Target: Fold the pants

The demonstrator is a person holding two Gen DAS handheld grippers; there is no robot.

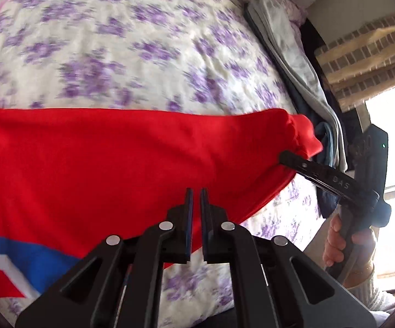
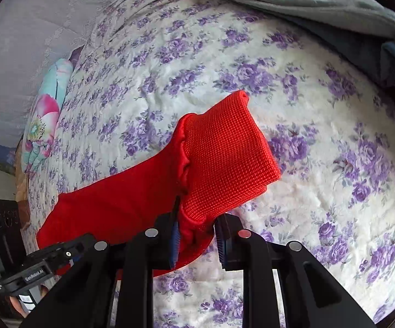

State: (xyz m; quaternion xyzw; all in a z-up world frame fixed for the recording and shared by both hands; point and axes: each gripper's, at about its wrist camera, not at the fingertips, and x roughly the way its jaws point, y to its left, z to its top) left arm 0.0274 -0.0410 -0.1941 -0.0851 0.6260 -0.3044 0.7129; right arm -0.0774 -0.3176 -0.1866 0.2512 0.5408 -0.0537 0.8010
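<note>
Black left tool (image 1: 196, 191) up close, pressed together on the near edge of the red pants (image 1: 115, 158), which stretch sideways across the flowered bed (image 1: 142, 41).
Their long axis runs toward the right tool (image 1: 286, 157), so each end has its own hand; "DAS" shows on that tool's finger. From the right wrist, the right tool (image 2: 197, 235) pinches the ribbed cuff (image 2: 224, 158), lifted off the bed; "GenRobot.AI" is printed on the left one.
</note>
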